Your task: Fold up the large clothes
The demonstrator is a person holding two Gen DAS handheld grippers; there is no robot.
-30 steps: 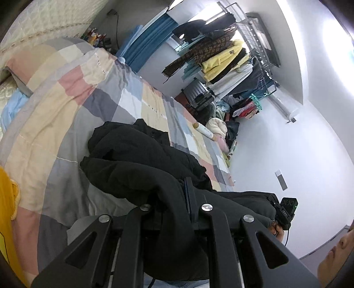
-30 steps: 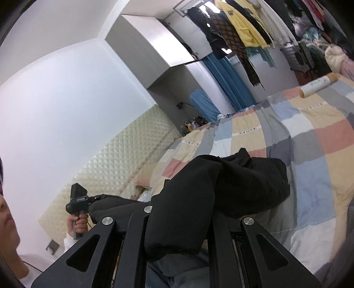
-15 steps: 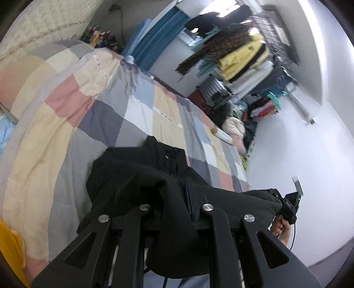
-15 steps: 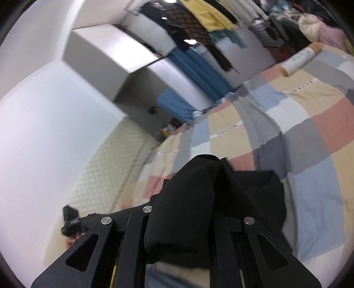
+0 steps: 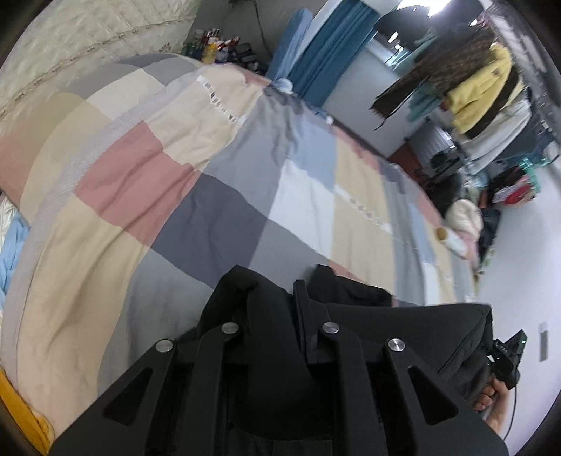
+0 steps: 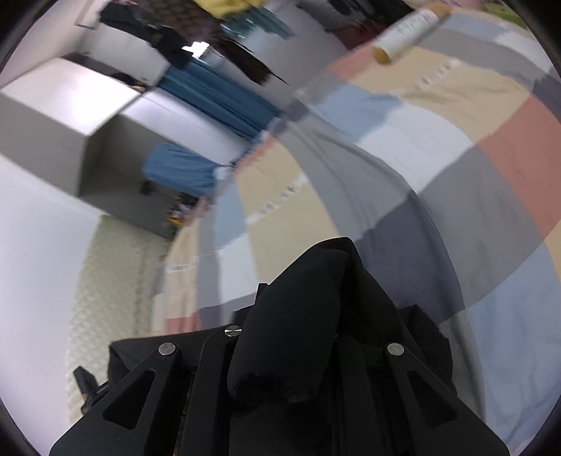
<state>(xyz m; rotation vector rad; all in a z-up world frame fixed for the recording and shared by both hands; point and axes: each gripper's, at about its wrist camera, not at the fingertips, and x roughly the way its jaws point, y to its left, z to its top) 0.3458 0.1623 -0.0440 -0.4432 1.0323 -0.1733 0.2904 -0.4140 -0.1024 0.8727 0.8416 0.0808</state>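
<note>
A large black garment [image 5: 266, 315] hangs bunched between my two grippers above the checked bedspread [image 5: 196, 196]. My left gripper [image 5: 280, 315] is shut on one part of its cloth, which drapes over the fingers and hides the tips. In the left wrist view the garment stretches right toward the other gripper [image 5: 505, 357], held by a hand [image 5: 491, 400]. My right gripper [image 6: 298, 315] is shut on a thick fold of the black garment [image 6: 298, 308]; its tips are hidden under the cloth. The left gripper's body [image 6: 87, 389] shows at the lower left there.
A paper roll [image 6: 406, 31] lies on the bedspread [image 6: 455, 168] near its far edge. A quilted headboard [image 5: 77, 52] lies along one side, with bottles [image 5: 214, 42] and blue curtains [image 5: 333, 45] beyond. Hanging clothes [image 5: 484, 84] fill a rack across the room.
Both grippers have swung forward and down over the bed with the black garment; more of it is lifted and less lies on the bedspread. The right view has rolled.
</note>
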